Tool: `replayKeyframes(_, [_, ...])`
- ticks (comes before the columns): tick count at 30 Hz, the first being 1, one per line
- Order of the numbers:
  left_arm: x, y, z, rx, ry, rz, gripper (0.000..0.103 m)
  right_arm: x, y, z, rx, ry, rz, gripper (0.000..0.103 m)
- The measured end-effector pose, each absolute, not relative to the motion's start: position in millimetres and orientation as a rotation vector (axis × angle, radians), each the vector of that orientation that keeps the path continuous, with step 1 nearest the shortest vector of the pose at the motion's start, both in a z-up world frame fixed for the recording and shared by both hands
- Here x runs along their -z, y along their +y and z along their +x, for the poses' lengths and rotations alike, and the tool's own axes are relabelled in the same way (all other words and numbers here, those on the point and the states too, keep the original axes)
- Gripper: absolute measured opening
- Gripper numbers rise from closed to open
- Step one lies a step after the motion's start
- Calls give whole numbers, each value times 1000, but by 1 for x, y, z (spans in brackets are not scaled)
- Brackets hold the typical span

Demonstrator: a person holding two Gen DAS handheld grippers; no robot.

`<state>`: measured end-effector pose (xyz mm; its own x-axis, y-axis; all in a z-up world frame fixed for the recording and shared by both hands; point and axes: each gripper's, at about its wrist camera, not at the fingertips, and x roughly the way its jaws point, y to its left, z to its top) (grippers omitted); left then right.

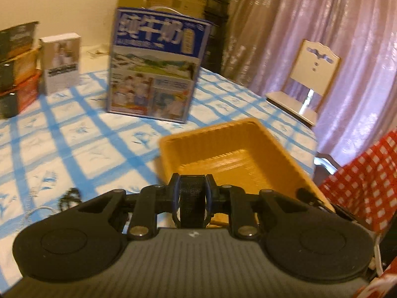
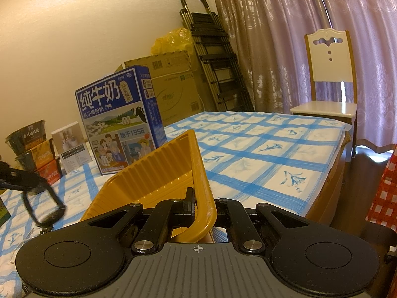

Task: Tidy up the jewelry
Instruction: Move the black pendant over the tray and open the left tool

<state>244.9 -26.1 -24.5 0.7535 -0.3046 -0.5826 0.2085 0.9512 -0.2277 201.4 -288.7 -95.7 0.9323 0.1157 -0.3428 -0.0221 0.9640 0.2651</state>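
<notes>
Bracelet carried toward the tilted tray

The step in hand looked like loading: the left gripper point(image 1: 192, 198) was closed to a narrow gap on a dark ring-shaped bracelet point(image 1: 192, 202), held just before the yellow tray point(image 1: 248, 144), while the right gripper point(image 2: 201, 203), closed tight, pinched the tray's near rim and held it tipped up off the checked bench point(image 2: 260, 149). Next the bracelet would likely need lifting over the rim and releasing inside. The left wrist view alone showed the tray's empty floor and more chains point(image 1: 37, 211) lying on the cloth; the right wrist view alone showed the tray's tilt and the bracelet hanging from the left gripper beside it
</notes>
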Motion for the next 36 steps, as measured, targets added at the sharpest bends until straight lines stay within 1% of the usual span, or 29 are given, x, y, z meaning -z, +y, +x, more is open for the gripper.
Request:
replayKeyframes(8, [54,-61,257,337,750,-141,18,96,-289,201,-71,364,261,6])
replayKeyframes(13, [65,-69,266,346,771,-124,18,96,-288,201,-72,363,259,6])
replayKeyframes(26, [73,-79,289,343,783,-105,18,95,-287,203,-72,362,258,6])
replayKeyframes(30, [62,-71,294,326,744,-124,18,96,-287,203,-72,363,257,6])
replayKeyframes(34, [43,-56,291,298,689,-125,23,95,-286,203,-73,362,254,6])
replayKeyframes(36, [34,-45,286,274,666,-135,29,94,-284,204,-75,361,254,6])
